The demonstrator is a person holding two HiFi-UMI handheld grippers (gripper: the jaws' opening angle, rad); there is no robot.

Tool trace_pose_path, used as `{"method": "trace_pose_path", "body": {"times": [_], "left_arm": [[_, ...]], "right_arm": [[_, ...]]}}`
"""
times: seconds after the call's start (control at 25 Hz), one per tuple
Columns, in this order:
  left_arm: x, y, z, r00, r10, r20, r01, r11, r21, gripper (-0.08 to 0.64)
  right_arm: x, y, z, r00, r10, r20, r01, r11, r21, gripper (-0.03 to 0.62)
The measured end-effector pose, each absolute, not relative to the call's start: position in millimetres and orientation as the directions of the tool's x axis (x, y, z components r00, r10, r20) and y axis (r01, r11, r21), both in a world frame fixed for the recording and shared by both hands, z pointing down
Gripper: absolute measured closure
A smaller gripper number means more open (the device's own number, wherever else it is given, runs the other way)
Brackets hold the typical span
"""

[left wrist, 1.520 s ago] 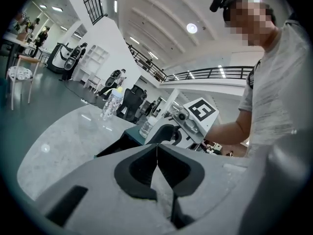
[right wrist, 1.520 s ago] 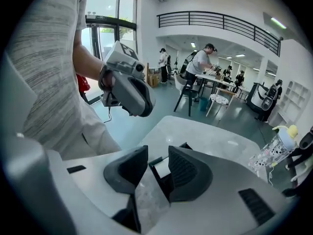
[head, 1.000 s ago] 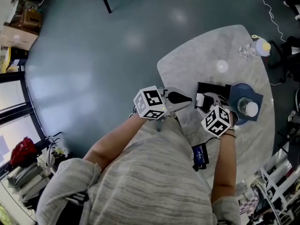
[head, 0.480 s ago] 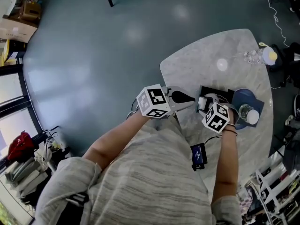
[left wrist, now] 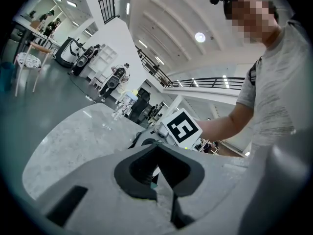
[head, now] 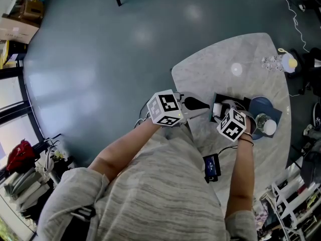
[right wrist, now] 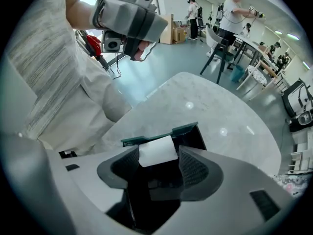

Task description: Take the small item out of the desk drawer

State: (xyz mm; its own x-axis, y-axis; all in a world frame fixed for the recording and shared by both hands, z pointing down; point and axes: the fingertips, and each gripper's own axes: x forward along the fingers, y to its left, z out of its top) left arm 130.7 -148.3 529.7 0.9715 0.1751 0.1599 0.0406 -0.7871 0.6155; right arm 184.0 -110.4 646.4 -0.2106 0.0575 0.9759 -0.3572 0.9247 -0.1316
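Observation:
A small white block (right wrist: 156, 152) lies in a black desk drawer (right wrist: 191, 134) with a teal front edge, open on the marble table (head: 220, 64). My right gripper (right wrist: 157, 166) hangs just over it. Its jaws stand wide, one on each side of the block (head: 216, 108), and the pads do not squeeze it. In the head view the right gripper (head: 221, 110) is at the drawer (head: 231, 97). My left gripper (head: 196, 104) hovers just left of the drawer over the table's near edge. Its jaws (left wrist: 159, 174) meet with nothing between them.
A dark blue mat (head: 262, 106) with a clear glass (head: 264, 124) on it lies right of the drawer. A black device (head: 211, 165) with a cable sits near the person's body. A clear bottle (head: 280, 62) stands at the far right edge. Floor lies left of the table.
The head view has shifted slightly. Both grippers stay at about the same places by the drawer, and the white block has not moved.

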Motion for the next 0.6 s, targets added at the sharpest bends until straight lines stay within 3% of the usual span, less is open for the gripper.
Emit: {"method": "trace_pose_path", "body": {"times": [0.24, 0.6], "left_arm": [[132.5, -148.2, 528.5, 0.971, 0.18, 0.156, 0.046, -0.786, 0.617, 0.545], [136.1, -146.2, 529.3, 0.97, 0.187, 0.156, 0.051, -0.783, 0.619, 0.545]], "right_arm": [[197.8, -121.5, 639.6, -0.181, -0.008, 0.983, -0.39, 0.919, -0.065, 0.364], [185.2, -117.4, 636.7, -0.221, 0.007, 0.975, -0.291, 0.954, -0.073, 0.358]]}}
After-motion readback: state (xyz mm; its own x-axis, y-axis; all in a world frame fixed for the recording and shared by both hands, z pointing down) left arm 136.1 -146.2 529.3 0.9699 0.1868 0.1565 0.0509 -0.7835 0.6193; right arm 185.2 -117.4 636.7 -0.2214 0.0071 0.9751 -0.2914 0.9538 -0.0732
